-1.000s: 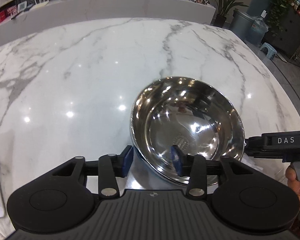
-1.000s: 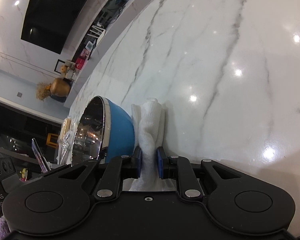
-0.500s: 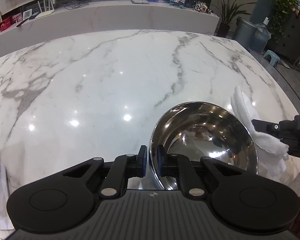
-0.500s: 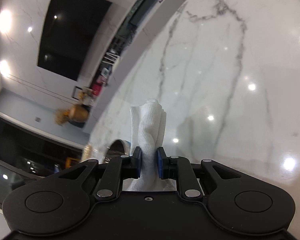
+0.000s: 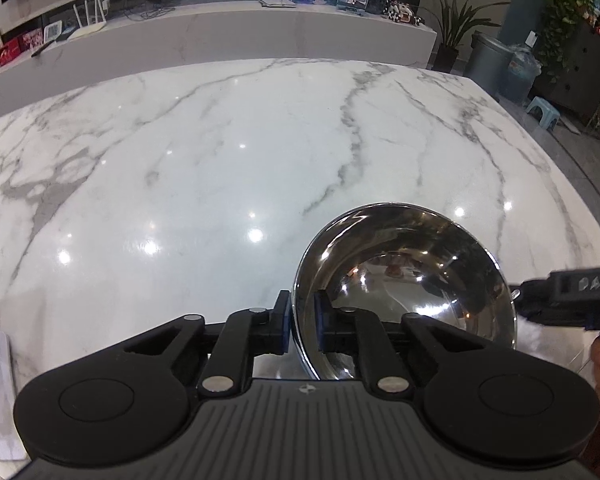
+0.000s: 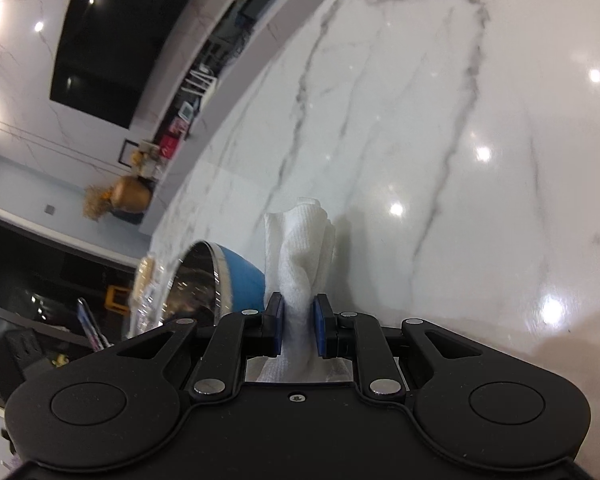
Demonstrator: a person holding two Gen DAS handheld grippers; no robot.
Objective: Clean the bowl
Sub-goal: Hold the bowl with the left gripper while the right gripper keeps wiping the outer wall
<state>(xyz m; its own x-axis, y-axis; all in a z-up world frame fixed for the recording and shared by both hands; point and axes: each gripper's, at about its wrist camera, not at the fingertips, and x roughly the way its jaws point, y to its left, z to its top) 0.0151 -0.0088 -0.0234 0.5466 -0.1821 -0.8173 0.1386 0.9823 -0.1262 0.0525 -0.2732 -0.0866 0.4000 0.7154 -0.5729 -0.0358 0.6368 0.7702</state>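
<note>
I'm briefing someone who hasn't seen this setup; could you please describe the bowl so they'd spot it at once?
On the white marble table, look at the near right part, where the left gripper pinches a rim. That is the bowl: mirror-bright steel inside, blue outside, and the only dish there, unlike the white cloth in the right gripper.

White marble table [image 5: 220, 168], veined in grey, glossy with bright light spots. Mirror-silver bowl [image 5: 412, 280] inside, blue [image 6: 244, 284] outside, chrome at the rim. Plain white cloth [image 6: 300, 256], faintly waffle-textured. Black left gripper [image 5: 302, 322] and black right gripper [image 6: 298, 328], blue pads [image 6: 276, 322] on the fingers.
</note>
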